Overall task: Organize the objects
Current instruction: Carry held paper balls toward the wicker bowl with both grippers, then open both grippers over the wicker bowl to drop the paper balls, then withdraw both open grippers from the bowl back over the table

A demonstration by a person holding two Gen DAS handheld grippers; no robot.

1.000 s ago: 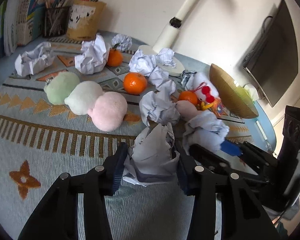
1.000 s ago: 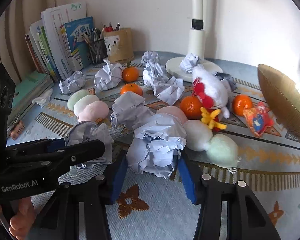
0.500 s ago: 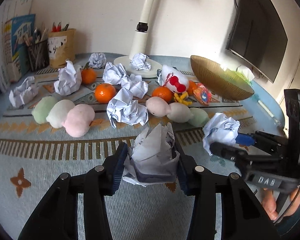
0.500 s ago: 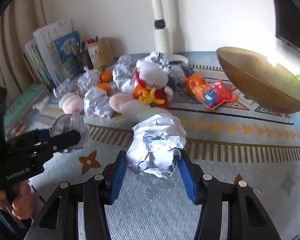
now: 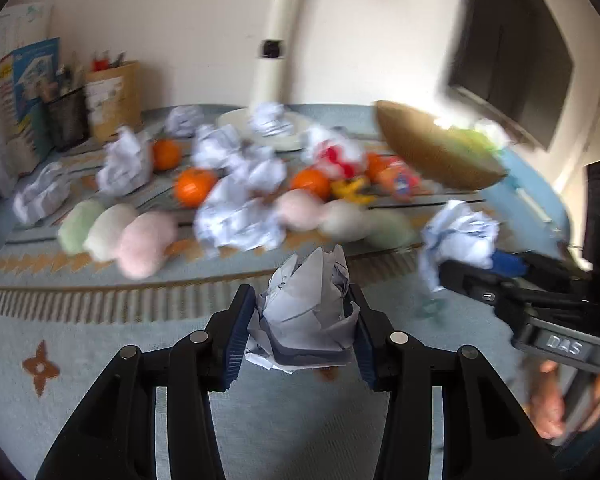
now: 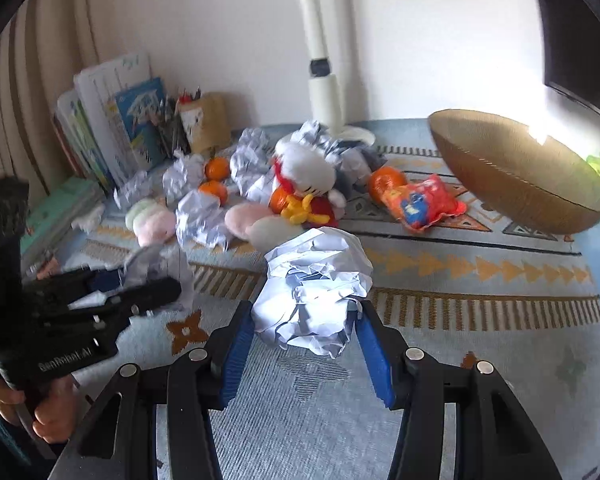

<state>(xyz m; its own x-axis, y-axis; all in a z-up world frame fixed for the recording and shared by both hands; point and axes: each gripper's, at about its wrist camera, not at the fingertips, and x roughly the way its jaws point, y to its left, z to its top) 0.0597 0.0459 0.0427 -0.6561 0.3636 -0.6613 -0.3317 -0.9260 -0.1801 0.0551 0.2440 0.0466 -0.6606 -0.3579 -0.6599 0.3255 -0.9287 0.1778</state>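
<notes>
**Both claws loaded with paper, held above the tabletop**

Left claw (image 5: 304, 330) is clamped on a crumpled paper ball (image 5: 306, 312); right claw (image 6: 304, 344) is clamped on a second paper wad (image 6: 314, 292). Judged light, springy, crushable: grip across the bulk, since loose flaps would slip. Left view is motion-blurred. The woven bowl (image 6: 512, 176) hides its contents.
</notes>
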